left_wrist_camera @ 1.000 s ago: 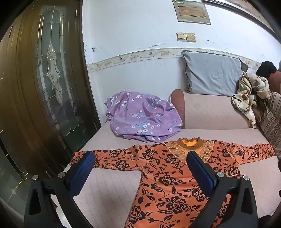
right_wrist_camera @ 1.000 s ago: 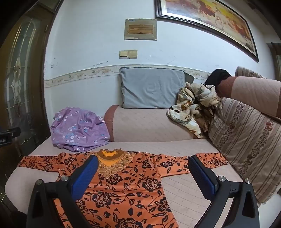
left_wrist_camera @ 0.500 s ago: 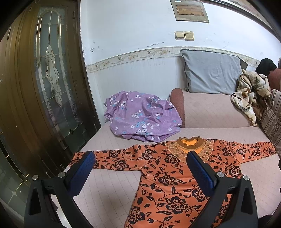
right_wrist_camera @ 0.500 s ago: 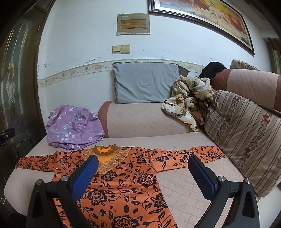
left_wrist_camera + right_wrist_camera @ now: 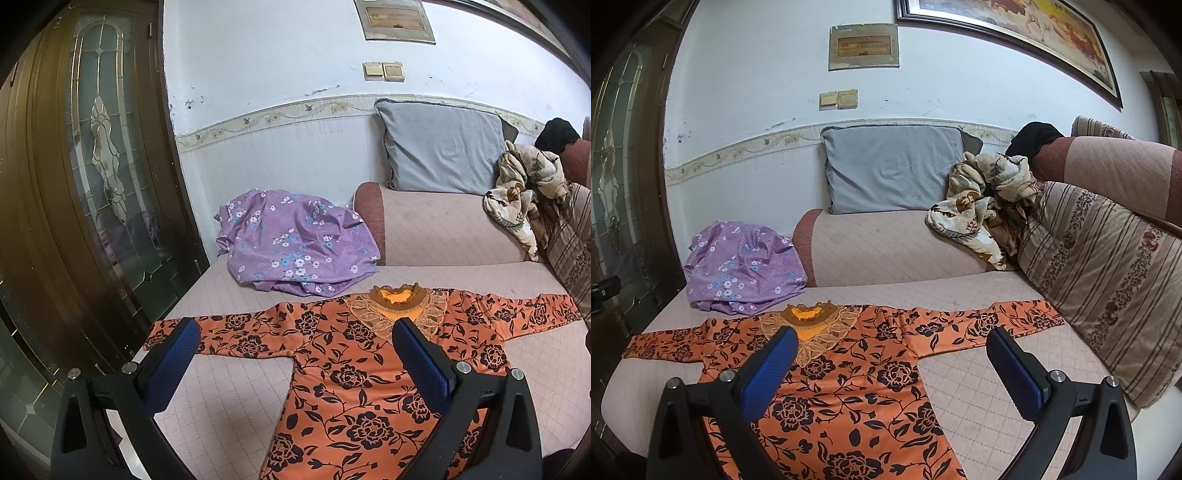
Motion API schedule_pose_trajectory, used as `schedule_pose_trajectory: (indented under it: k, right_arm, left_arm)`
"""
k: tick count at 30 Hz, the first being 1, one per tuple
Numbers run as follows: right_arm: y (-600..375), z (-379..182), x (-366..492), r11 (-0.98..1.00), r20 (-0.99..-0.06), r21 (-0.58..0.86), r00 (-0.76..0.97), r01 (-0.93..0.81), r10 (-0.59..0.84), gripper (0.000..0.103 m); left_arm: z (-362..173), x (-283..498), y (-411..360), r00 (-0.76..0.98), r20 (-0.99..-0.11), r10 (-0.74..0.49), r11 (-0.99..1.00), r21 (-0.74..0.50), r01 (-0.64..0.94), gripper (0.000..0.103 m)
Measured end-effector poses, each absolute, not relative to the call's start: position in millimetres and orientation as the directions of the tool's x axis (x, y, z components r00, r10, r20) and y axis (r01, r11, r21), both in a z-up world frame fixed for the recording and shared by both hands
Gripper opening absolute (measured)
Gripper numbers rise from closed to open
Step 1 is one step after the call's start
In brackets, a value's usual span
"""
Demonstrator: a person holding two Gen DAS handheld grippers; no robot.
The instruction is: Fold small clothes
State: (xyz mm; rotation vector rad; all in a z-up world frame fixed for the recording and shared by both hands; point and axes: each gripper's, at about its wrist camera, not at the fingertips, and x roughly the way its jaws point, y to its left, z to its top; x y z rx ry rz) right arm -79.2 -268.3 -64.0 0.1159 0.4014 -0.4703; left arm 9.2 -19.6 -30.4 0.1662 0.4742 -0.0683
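The left tool [image 5: 295,363] and the right tool [image 5: 892,363] both hang with jaws spread wide, gripping nothing, above the orange top [image 5: 369,369] spread flat on the sofa [image 5: 990,398] just beyond their tips. The top looks thin, limp and light; it should drape and slide, so I'd take it by the sleeve ends or the shoulder seams. Its left sleeve lies ahead of the left tool, its right sleeve ahead of the right one. Farther off sit a purple cloth [image 5: 295,247], a grey pillow [image 5: 894,166] against the pale wall, and a striped cushion [image 5: 1108,288] to the right.
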Motion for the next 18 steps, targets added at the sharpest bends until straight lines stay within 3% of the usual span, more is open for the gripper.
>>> schedule_pose_trajectory:
  k: [18]
  right_arm:
    - [-270.2, -63.2, -75.0, 0.885, -0.411, 0.024, 0.812, 0.465, -0.415, 0.103]
  left_arm:
    - [-27.2, 12.8, -24.2, 0.885, -0.465, -0.030, 0.981, 0.156, 0.115, 0.103]
